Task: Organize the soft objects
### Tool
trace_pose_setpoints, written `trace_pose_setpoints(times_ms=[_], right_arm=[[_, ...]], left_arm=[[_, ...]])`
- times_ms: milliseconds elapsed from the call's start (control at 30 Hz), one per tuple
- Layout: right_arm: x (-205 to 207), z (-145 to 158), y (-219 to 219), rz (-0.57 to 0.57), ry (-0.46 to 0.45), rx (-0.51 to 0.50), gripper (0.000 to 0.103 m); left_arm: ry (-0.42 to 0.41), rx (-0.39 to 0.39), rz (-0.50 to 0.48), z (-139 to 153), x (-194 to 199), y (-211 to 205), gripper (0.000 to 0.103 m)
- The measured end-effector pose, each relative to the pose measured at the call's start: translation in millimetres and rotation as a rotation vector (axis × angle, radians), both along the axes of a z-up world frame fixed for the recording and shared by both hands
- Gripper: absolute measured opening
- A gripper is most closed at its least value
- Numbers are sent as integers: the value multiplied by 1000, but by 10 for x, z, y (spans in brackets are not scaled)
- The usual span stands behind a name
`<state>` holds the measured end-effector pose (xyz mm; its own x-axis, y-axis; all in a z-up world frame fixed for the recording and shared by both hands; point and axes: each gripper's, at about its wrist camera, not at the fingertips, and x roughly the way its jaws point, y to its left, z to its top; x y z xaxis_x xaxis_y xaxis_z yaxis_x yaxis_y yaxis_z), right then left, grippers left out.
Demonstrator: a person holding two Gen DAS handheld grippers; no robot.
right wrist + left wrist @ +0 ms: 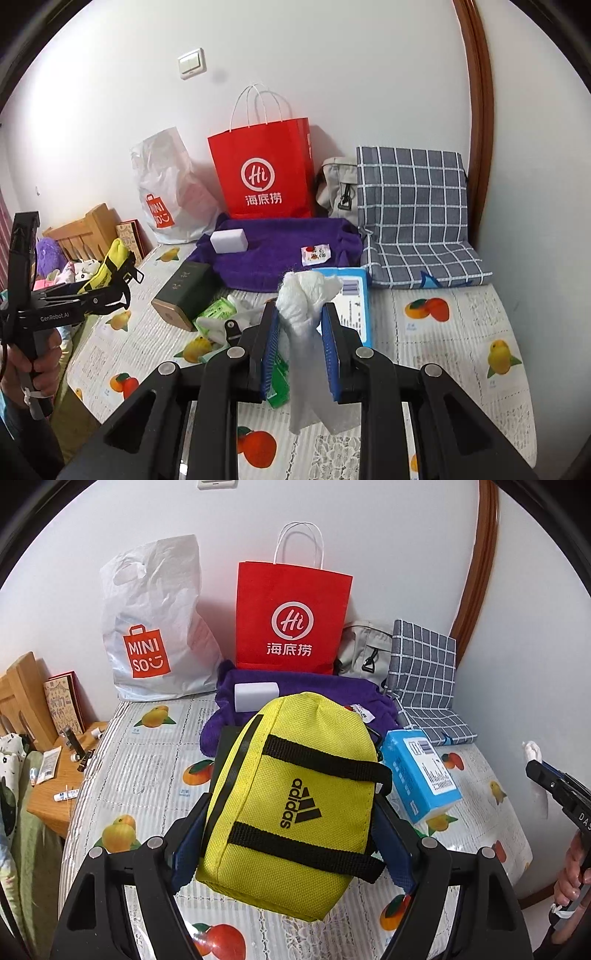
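Observation:
My left gripper [291,812] is clamped with wide jaws on a yellow Adidas pouch [295,768] with black straps, lifted above the fruit-print table cover [147,760]. In the right wrist view this pouch [112,260] hangs at the far left in the left gripper [122,291]. A crumpled white tissue [306,295] sticks up and droops down between the blue pads of my right gripper [300,314], which is shut on it. The left wrist view shows the right gripper [535,768] at the right edge, the tissue [532,749] at its tip.
Along the wall stand a white Miniso bag [155,627], a red paper bag [291,616], a grey pouch [365,650] and a checked cloth [424,672]. A purple towel [280,251] bears a white block [229,240]. A blue tissue box [421,771], dark box [181,295] and green packet [218,310] lie nearby.

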<state>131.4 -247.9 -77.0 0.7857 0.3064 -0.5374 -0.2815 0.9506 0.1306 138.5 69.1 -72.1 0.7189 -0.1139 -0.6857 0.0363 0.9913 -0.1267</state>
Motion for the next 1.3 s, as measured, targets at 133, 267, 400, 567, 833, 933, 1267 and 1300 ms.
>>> trace_pose_setpoints(times_ms=[133, 267, 400, 567, 833, 933, 1267, 1300], right_arm=[[77, 53, 3, 8, -4, 8, 24], [176, 87, 36, 8, -8, 3, 24], [287, 99, 54, 13, -7, 4, 24], [444, 80, 78, 12, 2, 0, 24], [728, 57, 125, 20, 14, -3, 24], [851, 48, 147, 19, 17, -6, 24], [1245, -42, 212, 23, 47, 21, 24], [1285, -49, 225, 24, 50, 23, 24]], left_arm=[[-3, -5, 4, 5, 61, 25, 80], [-7, -4, 8, 17, 153, 51, 80], [-9, 1, 8, 21, 265, 63, 80], [-4, 4, 6, -4, 410, 71, 80], [16, -9, 11, -91, 680, 95, 80], [23, -7, 12, -122, 796, 90, 80], [68, -20, 25, -325, 1146, 106, 80], [69, -20, 27, -329, 1173, 113, 80]])
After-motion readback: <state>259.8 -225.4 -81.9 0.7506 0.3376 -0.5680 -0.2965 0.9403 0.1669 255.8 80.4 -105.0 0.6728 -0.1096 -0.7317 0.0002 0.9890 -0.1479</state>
